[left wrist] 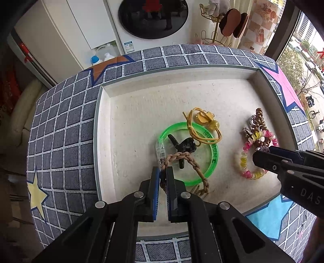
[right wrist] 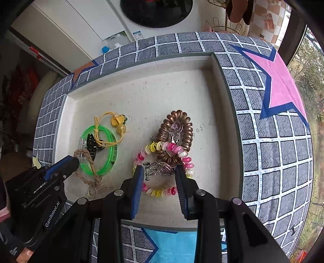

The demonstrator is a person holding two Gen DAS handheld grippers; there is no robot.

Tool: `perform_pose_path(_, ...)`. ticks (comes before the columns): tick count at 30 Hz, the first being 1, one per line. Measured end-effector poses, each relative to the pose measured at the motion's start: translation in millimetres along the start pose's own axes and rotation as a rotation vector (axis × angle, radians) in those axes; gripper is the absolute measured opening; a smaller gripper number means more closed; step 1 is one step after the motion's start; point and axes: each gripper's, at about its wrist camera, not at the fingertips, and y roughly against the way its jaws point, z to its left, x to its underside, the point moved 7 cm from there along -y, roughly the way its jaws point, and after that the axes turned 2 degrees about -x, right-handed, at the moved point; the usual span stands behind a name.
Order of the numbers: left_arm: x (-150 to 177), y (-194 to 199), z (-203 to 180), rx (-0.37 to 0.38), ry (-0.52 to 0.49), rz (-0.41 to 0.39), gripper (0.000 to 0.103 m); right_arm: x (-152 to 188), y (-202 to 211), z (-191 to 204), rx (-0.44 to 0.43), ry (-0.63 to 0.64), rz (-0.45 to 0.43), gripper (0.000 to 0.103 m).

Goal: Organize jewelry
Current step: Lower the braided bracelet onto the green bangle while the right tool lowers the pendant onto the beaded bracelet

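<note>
A white tray [left wrist: 131, 113] holds the jewelry. My left gripper [left wrist: 163, 172] is shut on a braided tan cord bracelet [left wrist: 192, 159], which lies over a green plastic bangle [left wrist: 214, 159]. A black hair claw [left wrist: 185, 146] sits inside the bangle, and a yellow cord with gold beads [left wrist: 204, 121] lies on its far rim. My right gripper [right wrist: 160, 172] is open around a silver brooch [right wrist: 160, 168], which rests on a pink and yellow spiral hair tie [right wrist: 162, 191]. A brown spiral hair tie [right wrist: 178, 125] lies just beyond.
The tray [right wrist: 141, 97] sits on a grey checked cloth with coloured stars [right wrist: 279, 85]. A washing machine [left wrist: 154, 18], a gold stand with hats [left wrist: 222, 22] and a window [left wrist: 307, 66] are behind the table.
</note>
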Motion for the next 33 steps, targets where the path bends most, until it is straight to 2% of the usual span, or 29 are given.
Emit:
perform_pose_path(5,0,0,1,-0.005,0.005,-0.001,0.018,-1,-3,2,0.002,-0.002,0.005,0.036)
perform_pose_path(9,0,2,2,-0.007,0.004,-0.008,0.018,-3,-2,5,-0.008,-0.005,-0.001,0.053)
perform_pose_path(10,-1,3,2,-0.007,0.005,-0.010,0.018,-3,0,5,-0.008,-0.007,-0.005,0.054)
perform_pose_path(18,0,12,2,-0.009,-0.002,-0.018,0.018,-4,22,3,-0.050,-0.054,-0.043,0.056)
perform_pose_path(25,1,17,6,-0.017,0.024,-0.026,0.018,-1,41,-5,-0.040,-0.088,-0.075,0.057)
perform_pose_path(32,-3,19,3,0.008,0.034,-0.032,0.018,3,58,-16,-0.027,-0.112,-0.096,0.057)
perform_pose_path(33,-4,20,3,0.009,0.035,-0.035,0.021,3,59,-16,-0.025,-0.112,-0.097,0.057)
